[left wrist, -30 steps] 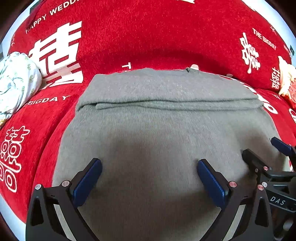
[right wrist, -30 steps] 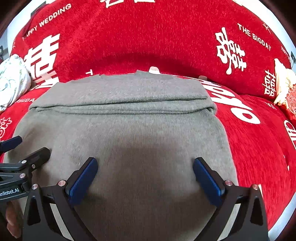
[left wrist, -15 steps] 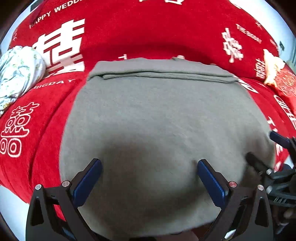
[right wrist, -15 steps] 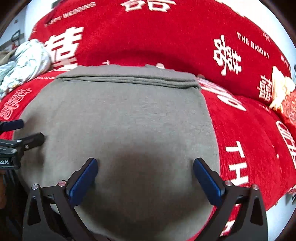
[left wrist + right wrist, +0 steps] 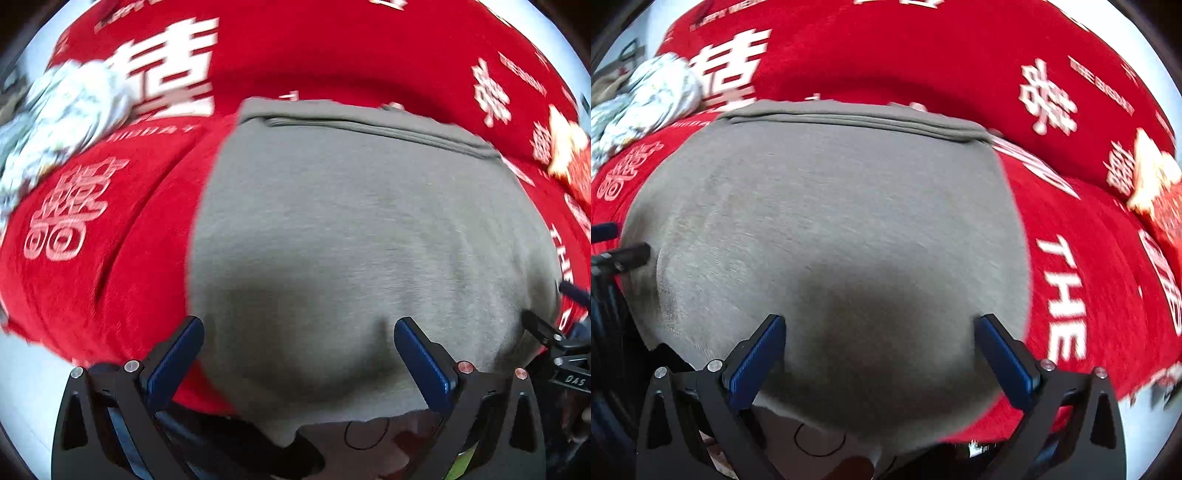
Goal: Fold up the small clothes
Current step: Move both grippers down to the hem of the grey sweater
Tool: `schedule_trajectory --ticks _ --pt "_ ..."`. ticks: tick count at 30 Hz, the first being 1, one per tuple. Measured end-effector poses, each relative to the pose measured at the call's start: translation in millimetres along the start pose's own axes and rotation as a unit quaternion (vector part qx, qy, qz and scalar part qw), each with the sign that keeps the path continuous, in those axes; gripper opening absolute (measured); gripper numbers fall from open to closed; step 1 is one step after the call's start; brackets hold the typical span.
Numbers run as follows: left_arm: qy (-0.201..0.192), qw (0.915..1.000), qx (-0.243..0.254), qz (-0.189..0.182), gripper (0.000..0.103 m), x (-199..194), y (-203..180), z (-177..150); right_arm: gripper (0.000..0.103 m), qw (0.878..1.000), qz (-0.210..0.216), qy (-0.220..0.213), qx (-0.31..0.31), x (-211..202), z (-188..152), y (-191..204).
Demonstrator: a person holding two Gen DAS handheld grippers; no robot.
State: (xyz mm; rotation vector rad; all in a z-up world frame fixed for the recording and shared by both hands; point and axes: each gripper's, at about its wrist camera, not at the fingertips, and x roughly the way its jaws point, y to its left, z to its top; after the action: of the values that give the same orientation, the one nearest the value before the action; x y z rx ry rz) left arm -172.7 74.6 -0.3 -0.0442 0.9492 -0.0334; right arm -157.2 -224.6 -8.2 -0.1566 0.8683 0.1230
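Left tool (image 5: pixel 298 354): jaws spread wide, nothing between the pads, hanging over the near left part of the grey knit garment (image 5: pixel 369 229). Garment lies flat on the red wedding-print cover (image 5: pixel 110 277), far edge already doubled over into a band (image 5: pixel 369 127). Crumpled floral cloth (image 5: pixel 62 122) sits at far left, apart from it. Right tool's tip (image 5: pixel 543 328) visible at the garment's right edge.

Right tool (image 5: pixel 879 350): also spread, empty, above the near right part of the garment (image 5: pixel 831 221) (near hem (image 5: pixel 849 424) just below the pads). Left tool's tip (image 5: pixel 628 254) at the left margin.

Judgement: between folds. Next move calls for both tools to lower onto the near hem, close on it, and carry it toward the far band.
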Motion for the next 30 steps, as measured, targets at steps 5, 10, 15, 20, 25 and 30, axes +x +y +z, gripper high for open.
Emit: schedule_trajectory --ticks 5,10,15,20,25,30 --pt "0.094 0.9929 -0.068 -0.027 0.103 28.0 29.1 -16.5 0.103 0.997 0.018 0.053 0.046 2.7 -5.7 -20.0" --pt "0.148 0.9858 -0.059 -0.053 0.103 48.1 24.7 -21.3 0.103 0.988 0.045 0.133 0.06 21.3 -15.0 -22.9" --pt "0.153 0.9857 -0.035 -0.061 0.081 41.7 12.9 -25.0 0.093 0.985 0.054 0.144 0.082 22.1 -18.8 -28.8" --pt "0.148 0.9865 0.0 -0.069 0.019 26.9 -6.1 -28.3 0.032 0.988 0.025 0.143 0.06 8.3 -25.6 -35.2" --pt "0.127 0.9894 0.013 -0.069 0.015 10.5 -15.5 -22.6 0.004 0.984 0.091 0.123 0.093 -8.7 -31.0 -57.4" --pt "0.102 0.9908 0.012 -0.088 0.015 -10.6 -13.0 -11.7 0.004 0.981 0.13 0.084 0.117 -32.8 -20.9 -74.4"
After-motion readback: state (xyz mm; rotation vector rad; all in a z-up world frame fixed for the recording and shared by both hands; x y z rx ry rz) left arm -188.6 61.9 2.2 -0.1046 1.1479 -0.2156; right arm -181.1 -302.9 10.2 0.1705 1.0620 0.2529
